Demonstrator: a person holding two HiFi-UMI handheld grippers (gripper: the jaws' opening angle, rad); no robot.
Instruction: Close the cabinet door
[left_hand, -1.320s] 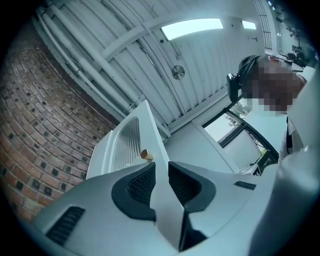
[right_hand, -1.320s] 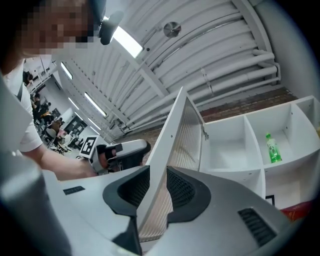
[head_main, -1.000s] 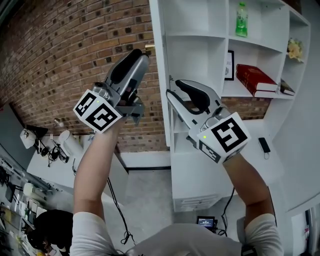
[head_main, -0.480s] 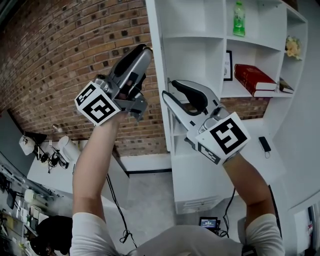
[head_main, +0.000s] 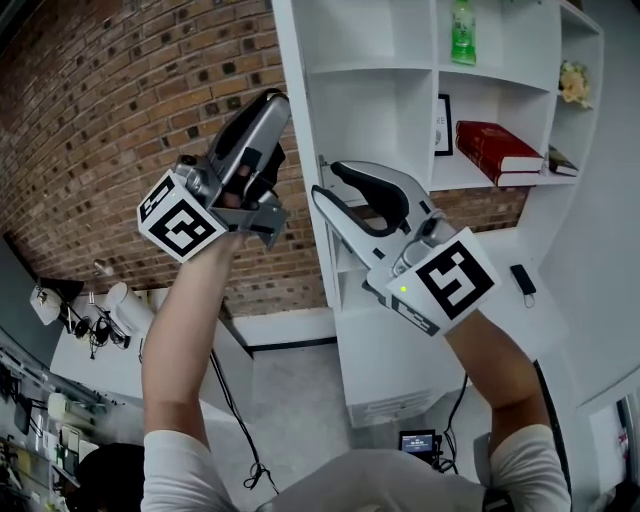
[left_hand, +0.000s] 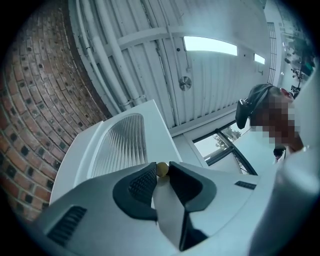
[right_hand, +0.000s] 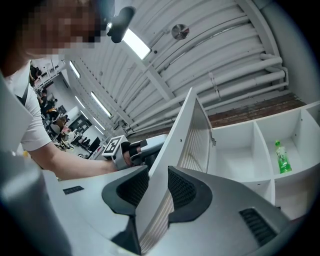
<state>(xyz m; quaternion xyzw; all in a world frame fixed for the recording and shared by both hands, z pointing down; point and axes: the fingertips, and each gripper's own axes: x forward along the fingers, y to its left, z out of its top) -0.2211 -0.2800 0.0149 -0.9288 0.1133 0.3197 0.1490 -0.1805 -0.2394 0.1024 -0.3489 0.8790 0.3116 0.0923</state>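
Note:
The white cabinet door (head_main: 300, 60) stands open, edge-on in the head view, and its ribbed glass pane (left_hand: 120, 145) shows in the left gripper view. My left gripper (head_main: 268, 108) is raised against the door's outer face. Its jaws have just been closing, and the small brass knob (left_hand: 162, 169) sits pinched between the pad tips. My right gripper (head_main: 330, 185) straddles the door's edge (right_hand: 165, 190) from the cabinet side, with one pad on each face of the panel.
The open white shelves hold a green bottle (head_main: 462, 32), a framed picture (head_main: 441, 125), a red book (head_main: 495, 150) and flowers (head_main: 575, 85). A brick wall (head_main: 100, 120) runs behind on the left, with a cluttered desk (head_main: 90, 320) low at the left. A person (left_hand: 280, 130) stands near.
The left gripper has risen a little and rolled, and its marker cube sits further left. The brass knob, seen past its tip a second ago, is now covered. The right gripper has held still.

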